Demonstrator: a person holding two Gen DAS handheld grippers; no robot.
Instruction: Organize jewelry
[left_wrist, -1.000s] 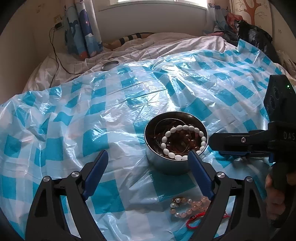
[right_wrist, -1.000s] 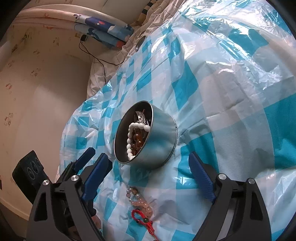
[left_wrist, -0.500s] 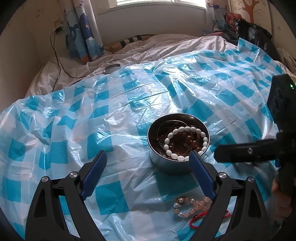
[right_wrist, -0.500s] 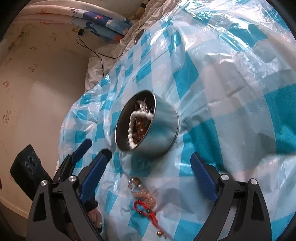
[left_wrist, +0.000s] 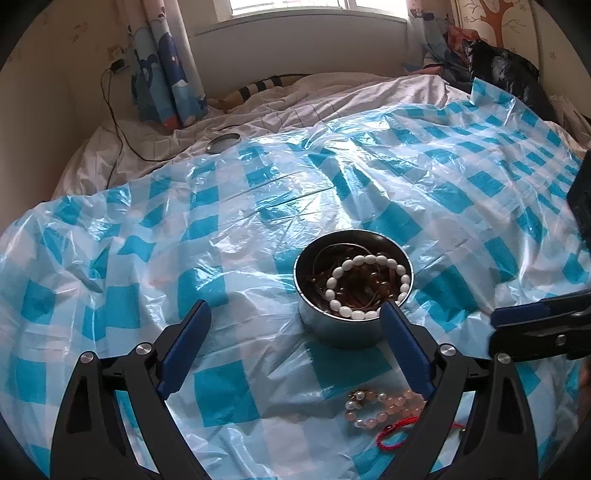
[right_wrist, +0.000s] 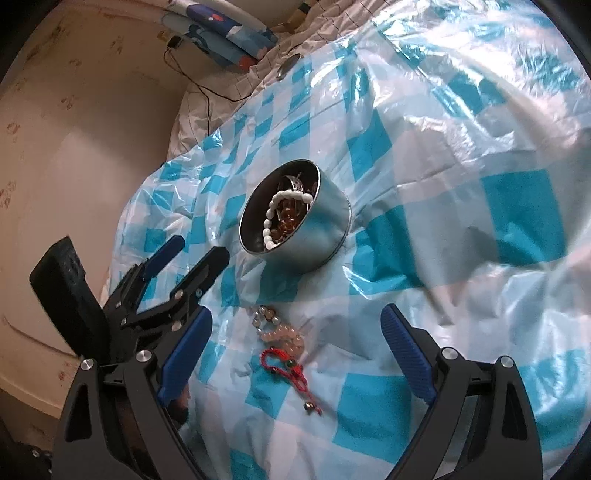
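A round metal tin (left_wrist: 334, 332) stands on the checkered sheet and holds a white bead bracelet (left_wrist: 369, 260) over brown beads and thin bangles. A pink bead bracelet (left_wrist: 373, 406) and a red cord bracelet (left_wrist: 397, 435) lie on the sheet just in front of the tin. My left gripper (left_wrist: 295, 317) is open and empty, its right finger near the tin's front wall. My right gripper (right_wrist: 295, 317) is open and empty too, with the pink bracelet (right_wrist: 282, 330) and red cord (right_wrist: 290, 369) lying between its fingers, short of the tin (right_wrist: 314, 247). Each gripper shows in the other's view: right gripper (left_wrist: 496, 328), left gripper (right_wrist: 197, 251).
A blue-and-white checkered plastic sheet (left_wrist: 207, 236) covers a bed. Beyond it lie a small round metal lid (left_wrist: 223, 142) and a black cable (left_wrist: 118, 136) on the white bedding. A patterned curtain (left_wrist: 166, 74) and a black bag (left_wrist: 509, 74) stand at the back.
The right gripper has drawn back from the tin, so the pink and red bracelets now lie between its fingers. The left gripper has backed off slightly. Both stayed open.
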